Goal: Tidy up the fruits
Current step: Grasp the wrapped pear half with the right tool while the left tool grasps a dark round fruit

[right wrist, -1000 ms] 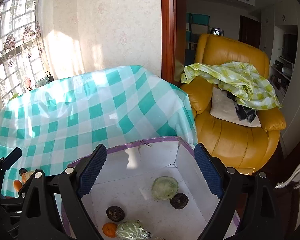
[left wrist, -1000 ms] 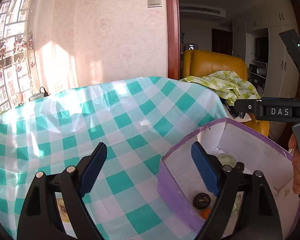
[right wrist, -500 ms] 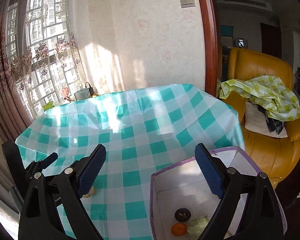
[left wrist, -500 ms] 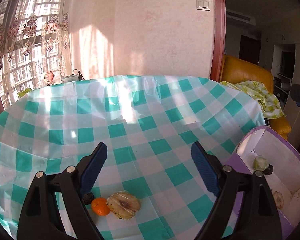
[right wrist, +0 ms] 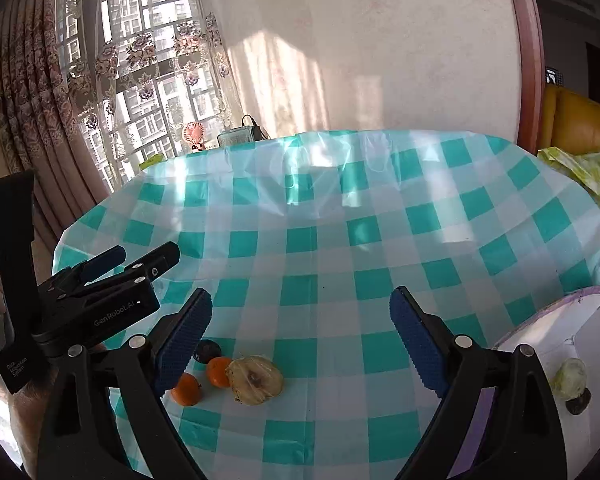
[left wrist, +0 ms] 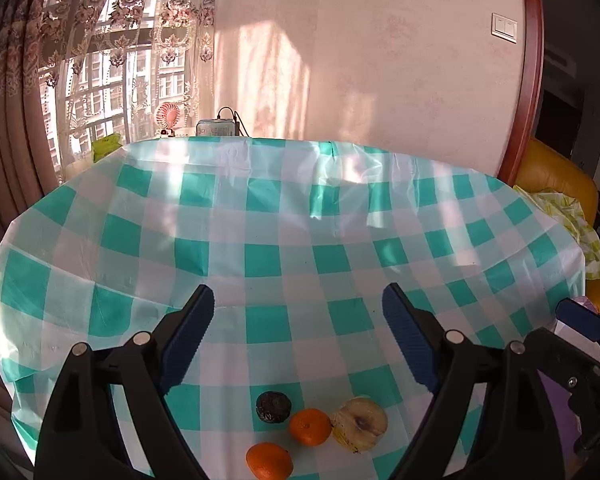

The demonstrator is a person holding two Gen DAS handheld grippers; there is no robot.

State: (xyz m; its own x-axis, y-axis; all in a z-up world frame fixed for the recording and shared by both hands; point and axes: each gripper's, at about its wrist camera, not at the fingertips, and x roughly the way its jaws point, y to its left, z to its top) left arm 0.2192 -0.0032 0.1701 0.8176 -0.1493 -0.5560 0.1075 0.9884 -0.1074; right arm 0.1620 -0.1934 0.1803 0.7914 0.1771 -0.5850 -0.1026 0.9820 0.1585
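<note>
I see my left gripper (left wrist: 296, 332) and right gripper (right wrist: 300, 334) both spread wide, nothing between them. On the cloth (left wrist: 284, 220) below: 2 oranges (left wrist: 310, 426), a dark fruit (left wrist: 273, 406) and a pale half (left wrist: 360, 424), clustered. Box (right wrist: 540, 332) stands right.

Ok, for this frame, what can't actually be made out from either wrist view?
- Box: right wrist view, the right edge and the right gripper finger cut off most of the inside, so the full contents are unknown.
- Box again: left wrist view, only a purple sliver shows behind the right gripper.
- Dark round fruit: right wrist view, half hidden by a gripper pad; kind unclear.
- Dark item in the box: too small to identify.
</note>
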